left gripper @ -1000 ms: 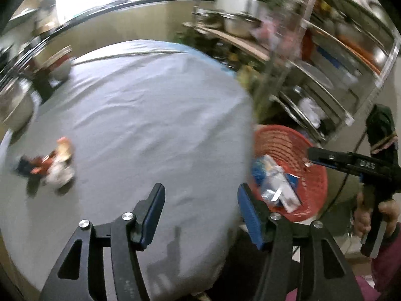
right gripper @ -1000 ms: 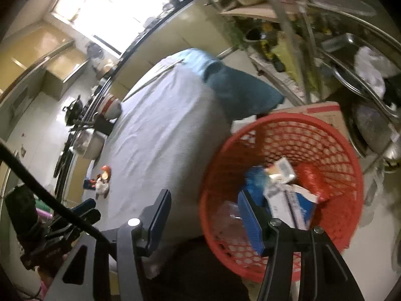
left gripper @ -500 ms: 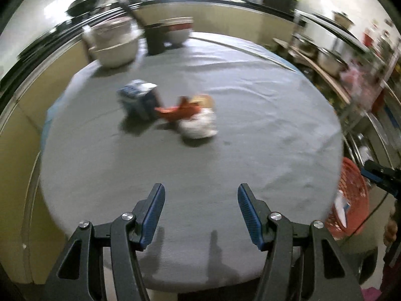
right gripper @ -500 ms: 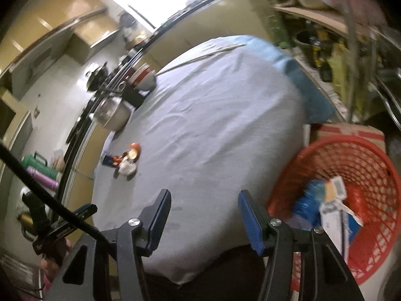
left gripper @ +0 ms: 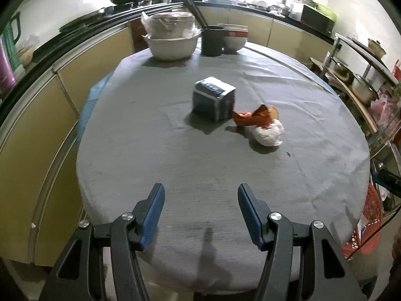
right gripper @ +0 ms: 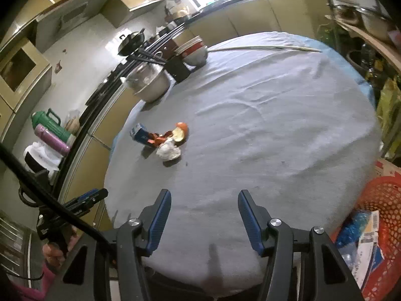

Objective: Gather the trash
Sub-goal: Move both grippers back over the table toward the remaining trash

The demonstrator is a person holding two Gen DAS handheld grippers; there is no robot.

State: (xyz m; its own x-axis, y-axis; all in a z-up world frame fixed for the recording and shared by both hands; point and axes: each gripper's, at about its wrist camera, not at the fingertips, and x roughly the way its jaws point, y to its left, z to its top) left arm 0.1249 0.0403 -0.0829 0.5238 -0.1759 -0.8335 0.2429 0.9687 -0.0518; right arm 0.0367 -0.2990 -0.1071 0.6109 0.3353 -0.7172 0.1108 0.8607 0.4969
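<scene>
Grey cloth bears the trash: carton, wrapper, tissue, at my twelve o'clock. Both grippers are released and empty. I judge a reach forward comes next; basket at four.

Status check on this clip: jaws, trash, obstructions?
Left gripper and right gripper: jaws open, empty. Blue carton, orange wrapper, white wad on table. Red basket part-filled. Path clear.
</scene>
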